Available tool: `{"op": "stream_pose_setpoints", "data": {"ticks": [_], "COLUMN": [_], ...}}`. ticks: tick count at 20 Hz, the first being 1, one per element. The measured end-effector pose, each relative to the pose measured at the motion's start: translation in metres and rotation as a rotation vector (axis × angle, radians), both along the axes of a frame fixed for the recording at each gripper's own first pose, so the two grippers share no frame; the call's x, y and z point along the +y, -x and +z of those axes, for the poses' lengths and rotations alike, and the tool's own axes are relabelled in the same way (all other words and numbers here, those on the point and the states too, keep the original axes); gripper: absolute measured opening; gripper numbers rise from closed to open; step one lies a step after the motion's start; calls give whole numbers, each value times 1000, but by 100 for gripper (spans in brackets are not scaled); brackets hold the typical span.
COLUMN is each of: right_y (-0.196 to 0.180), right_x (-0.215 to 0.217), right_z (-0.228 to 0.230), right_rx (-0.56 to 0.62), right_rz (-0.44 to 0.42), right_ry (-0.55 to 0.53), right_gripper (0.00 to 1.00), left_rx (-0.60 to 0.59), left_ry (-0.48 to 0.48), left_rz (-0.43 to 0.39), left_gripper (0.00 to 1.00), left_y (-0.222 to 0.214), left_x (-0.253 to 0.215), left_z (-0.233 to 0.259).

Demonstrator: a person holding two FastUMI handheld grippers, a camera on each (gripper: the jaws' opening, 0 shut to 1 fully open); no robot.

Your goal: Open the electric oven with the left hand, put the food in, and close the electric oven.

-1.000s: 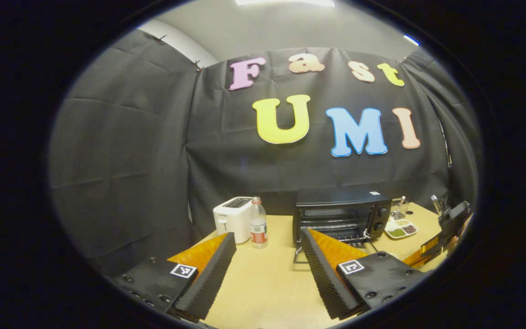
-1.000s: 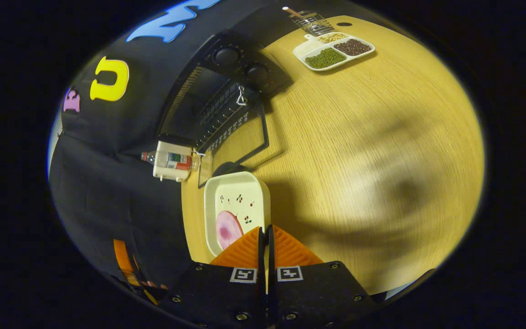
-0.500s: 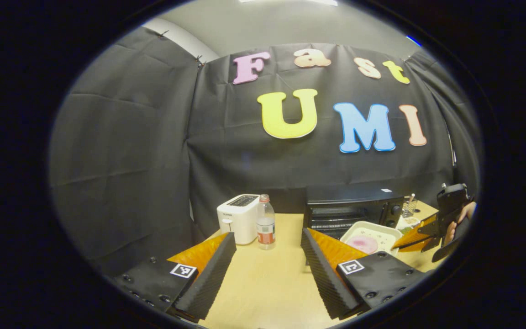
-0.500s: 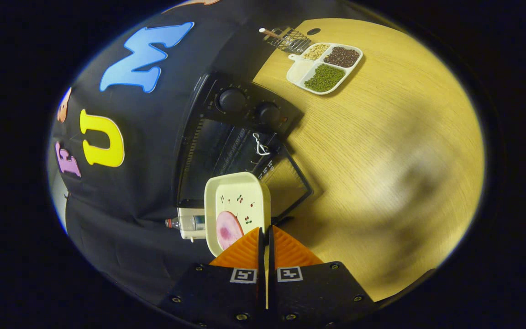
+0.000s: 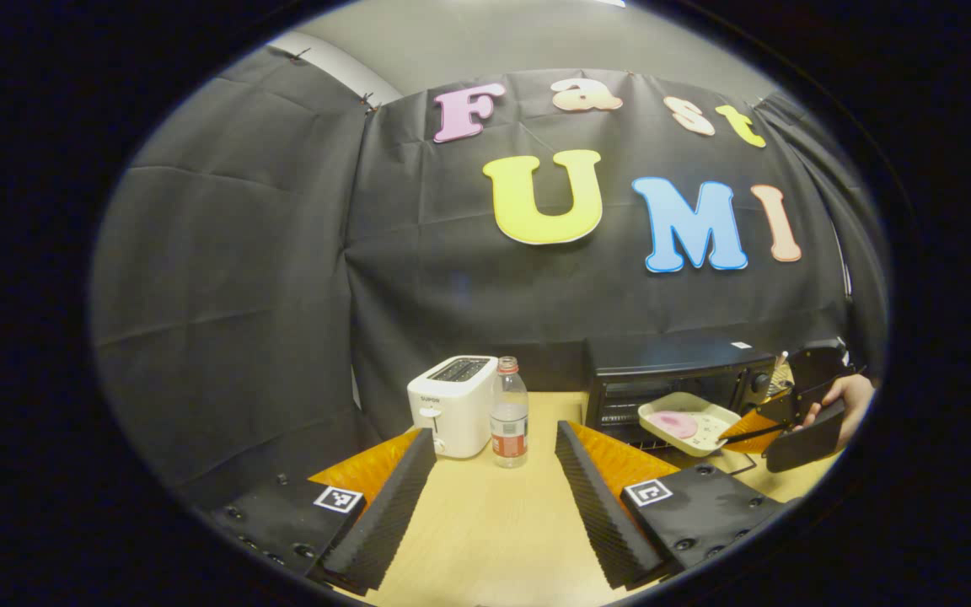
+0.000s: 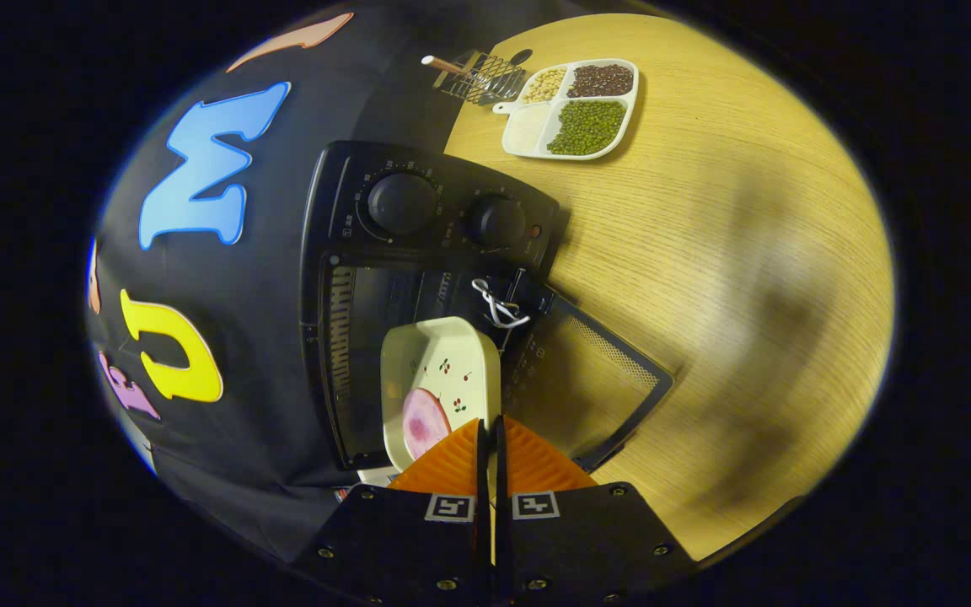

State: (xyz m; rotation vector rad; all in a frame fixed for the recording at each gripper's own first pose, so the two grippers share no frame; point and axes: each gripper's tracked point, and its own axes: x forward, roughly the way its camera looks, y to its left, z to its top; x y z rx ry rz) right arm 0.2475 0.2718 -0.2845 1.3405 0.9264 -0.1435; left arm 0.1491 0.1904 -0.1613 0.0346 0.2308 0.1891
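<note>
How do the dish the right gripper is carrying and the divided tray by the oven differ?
The dish is held in the air in front of the open oven by the right gripper; the divided tray rests on the table. The dish is one open basin with a pink slice; the tray has compartments of beans. Both are pale.

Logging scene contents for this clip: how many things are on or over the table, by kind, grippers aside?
Appliances: 2, the oven and toaster.
Dishes: 2, the food tray and divided bean dish.
Bottles: 1, the water bottle.
Wire baskets: 1.
Total: 6.
</note>
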Motion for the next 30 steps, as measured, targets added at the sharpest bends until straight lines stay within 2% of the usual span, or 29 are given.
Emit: {"op": "stream_pose_setpoints", "data": {"ticks": [2,3,4,9,12,14,15,16,17,18,19,20,21,23,24,25,30], "right_y": [-17,-24,-30,-54,-66,-64,-63,-62,-58,-53,-47,-40,-35,-24,-18,-10,32], "right_x": [1,3,4,4,13,18,20,17,15,16,13,11,8,-1,-6,-13,-52], "right_z": [0,-1,-2,-1,11,22,29,32,34,36,38,38,41,55,64,70,95], "right_rx": [-10,-12,-12,-50,-105,-141,-163,-180,-187,-193,-196,-191,-194,-237,-264,-284,-426], "right_rz": [-54,-77,-98,-204,-239,-218,-206,-191,-169,-146,-124,-103,-79,-35,-11,19,174], "right_ry": [-31,-40,-45,-29,-114,-150,-153,-147,-135,-126,-114,-98,-85,-59,-35,2,244], "right_gripper": [3,4,4,4,8,24,42,55,81,82,100,97,97,97,97,97,97], "left_rx": [29,41,50,71,77,76,75,73,67,62,59,55,52,50,53,56,92], "left_ry": [3,11,15,-2,-11,-12,-13,-15,-14,-12,-10,-4,2,17,30,44,94], "left_rz": [3,0,1,3,1,-2,-4,-7,-13,-20,-27,-36,-45,-64,-76,-87,-157], "left_gripper": [97,100,97,100,100,100,100,98,96,94,93,91,100,100,97,100,100], "left_y": [-2,-3,-3,-4,-4,-4,-5,-5,-6,-7,-6,-7,-7,-9,-9,-10,-13], "left_x": [3,2,2,5,3,1,-2,-6,-10,-15,-19,-26,-33,-47,-54,-62,-105], "left_z": [-8,-13,-16,-18,-21,-17,-17,-15,-15,-13,-12,-11,-11,-13,-14,-18,-41]}}
